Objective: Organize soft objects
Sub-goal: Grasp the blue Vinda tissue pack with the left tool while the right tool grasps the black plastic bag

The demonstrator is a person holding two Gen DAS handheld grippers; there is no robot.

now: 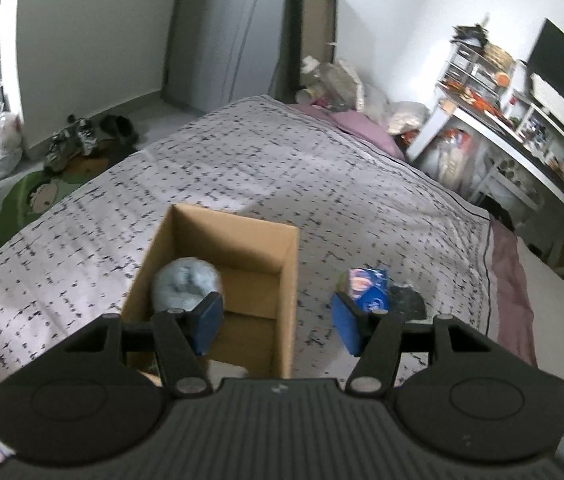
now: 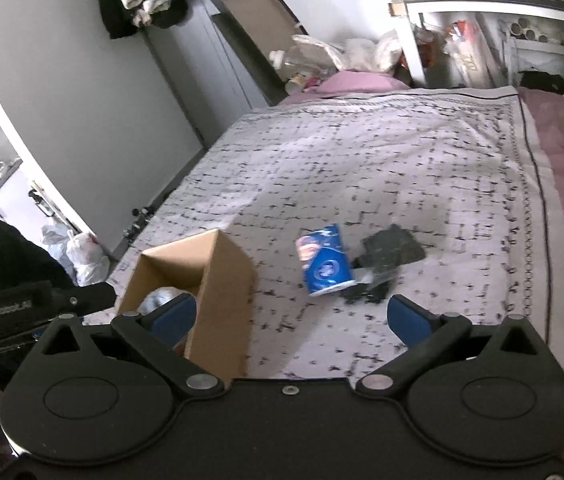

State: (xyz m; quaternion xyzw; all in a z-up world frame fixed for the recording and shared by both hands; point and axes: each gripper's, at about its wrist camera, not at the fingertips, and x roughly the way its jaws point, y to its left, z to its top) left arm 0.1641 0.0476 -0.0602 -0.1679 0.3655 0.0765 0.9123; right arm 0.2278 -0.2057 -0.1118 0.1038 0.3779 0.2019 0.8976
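Two soft things are lying on the patterned bedspread (image 2: pixel 382 168), outside the cardboard box (image 2: pixel 217 280): a blue packet (image 2: pixel 324 266) and, touching its right side, a dark crumpled cloth (image 2: pixel 390 252). One pale grey soft item (image 1: pixel 185 282) is sitting already inside the box.

Both grippers are standing open and are holding nothing. The left gripper (image 1: pixel 277 318) is hovering over the right wall of the box, so the packet is lying ahead of its right finger. The right gripper (image 2: pixel 294 316) is facing the packet almost directly, a little ahead and slightly right of its middle, so I judge the right one is nearer and better placed.

The long axis of the packet is running away from the right gripper, leaning a little left at the far end; its wider rounded end is pointing toward the gripper. The open fingers are therefore standing across the short side, which should suit a grasp. The cloth has no clear axis.
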